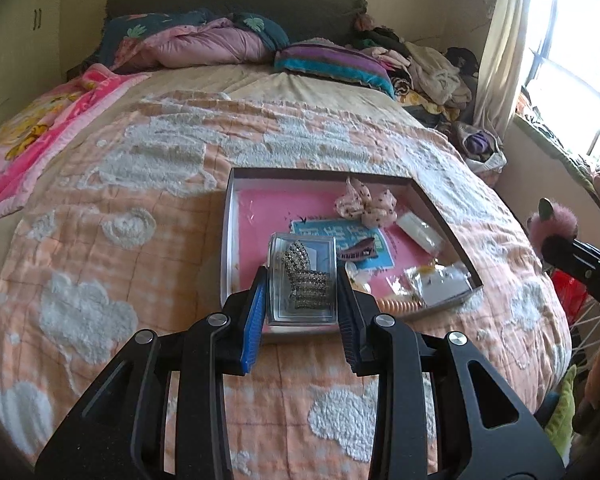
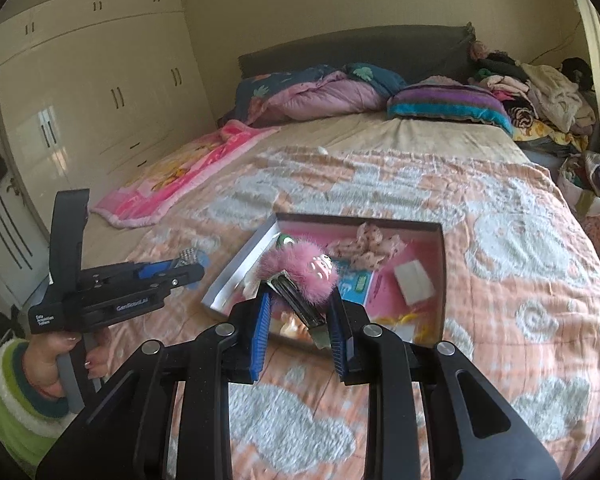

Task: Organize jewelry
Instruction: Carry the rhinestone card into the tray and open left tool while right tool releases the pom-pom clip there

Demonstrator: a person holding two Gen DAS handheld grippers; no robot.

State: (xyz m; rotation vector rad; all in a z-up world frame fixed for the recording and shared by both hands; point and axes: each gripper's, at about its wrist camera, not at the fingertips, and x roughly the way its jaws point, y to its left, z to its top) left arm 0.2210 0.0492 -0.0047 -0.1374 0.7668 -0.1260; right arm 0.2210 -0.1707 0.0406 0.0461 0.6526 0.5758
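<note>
My left gripper (image 1: 302,276) is shut on a clear plastic case (image 1: 302,280) that holds a rhinestone jewelry piece (image 1: 306,276); it hangs over the near edge of an open box (image 1: 229,232) with a pink lining on the bed. My right gripper (image 2: 300,304) is shut on a pink fluffy hair clip (image 2: 300,270), gripping its metal clip part above the box (image 2: 240,258). The fluffy clip also shows at the right of the left wrist view (image 1: 552,226). The left gripper shows at the left of the right wrist view (image 2: 188,266).
In the box lie a dotted fabric scrunchie (image 1: 366,202), a dark red claw clip (image 1: 358,252), a white packet (image 1: 418,230), a clear bag (image 1: 440,280) and an orange coil tie (image 1: 398,305). The orange quilt (image 1: 140,240) covers the bed. Pillows and clothes lie at the head.
</note>
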